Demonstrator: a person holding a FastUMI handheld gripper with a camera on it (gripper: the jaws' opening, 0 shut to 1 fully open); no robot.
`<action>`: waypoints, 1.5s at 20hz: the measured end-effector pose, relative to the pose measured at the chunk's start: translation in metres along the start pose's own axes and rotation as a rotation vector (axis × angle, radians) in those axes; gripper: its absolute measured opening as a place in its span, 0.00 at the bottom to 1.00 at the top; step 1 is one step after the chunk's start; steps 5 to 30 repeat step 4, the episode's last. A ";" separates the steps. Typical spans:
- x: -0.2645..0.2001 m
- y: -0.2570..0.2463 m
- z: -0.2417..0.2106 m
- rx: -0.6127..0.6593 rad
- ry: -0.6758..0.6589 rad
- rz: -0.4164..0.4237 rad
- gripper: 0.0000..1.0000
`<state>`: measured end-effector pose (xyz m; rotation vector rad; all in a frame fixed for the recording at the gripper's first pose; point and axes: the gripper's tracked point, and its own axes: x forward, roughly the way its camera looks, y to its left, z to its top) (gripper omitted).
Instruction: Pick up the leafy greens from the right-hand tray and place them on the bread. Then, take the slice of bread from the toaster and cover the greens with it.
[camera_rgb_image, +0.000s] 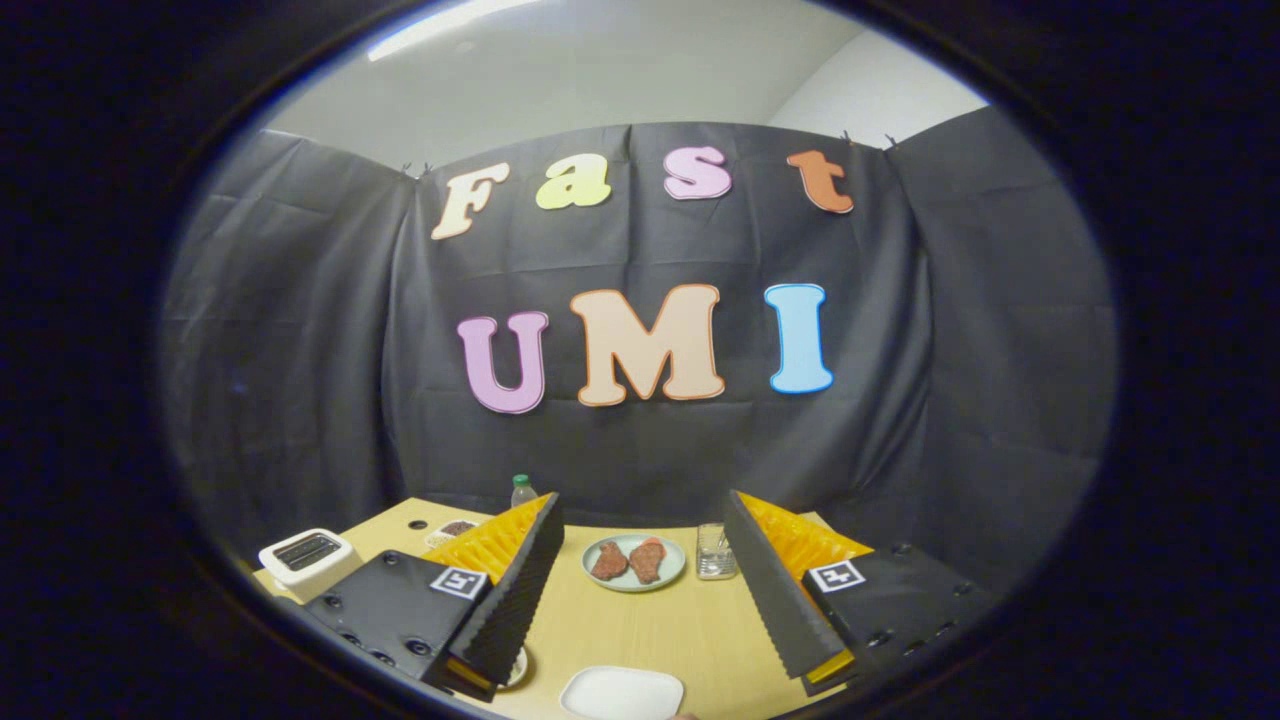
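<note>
Hovering above the pale wooden table, the gripper holds its two black ridged, orange-backed fingers wide apart with nothing between them except bare tabletop and dishes lying well below. Beyond the fingers, roughly midway between their tips, a round pale grey-green plate carries two reddish-brown pieces of meat lying side by side. Just beside that plate, close to the right finger, stands a small clear glass container; its contents are too small to make out. A white toaster with dark slots on top sits at the table's left corner, outside the left finger; whether a slice of bread is in it cannot be told from here. Behind the left finger's tip, a clear plastic bottle with a green cap stands at the table's far edge, and next to it a small tray with dark contents is partly hidden by the finger. Nearest the camera, below the gap between the fingers, lies a white rounded rectangular plate. The leafy greens cannot be identified.
</note>
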<state>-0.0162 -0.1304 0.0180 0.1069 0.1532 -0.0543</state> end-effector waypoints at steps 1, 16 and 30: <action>0.001 0.000 0.001 0.000 -0.006 -0.003 1.00; 0.002 0.004 0.003 -0.001 -0.011 0.007 1.00; 0.002 0.004 0.003 -0.001 -0.011 0.007 1.00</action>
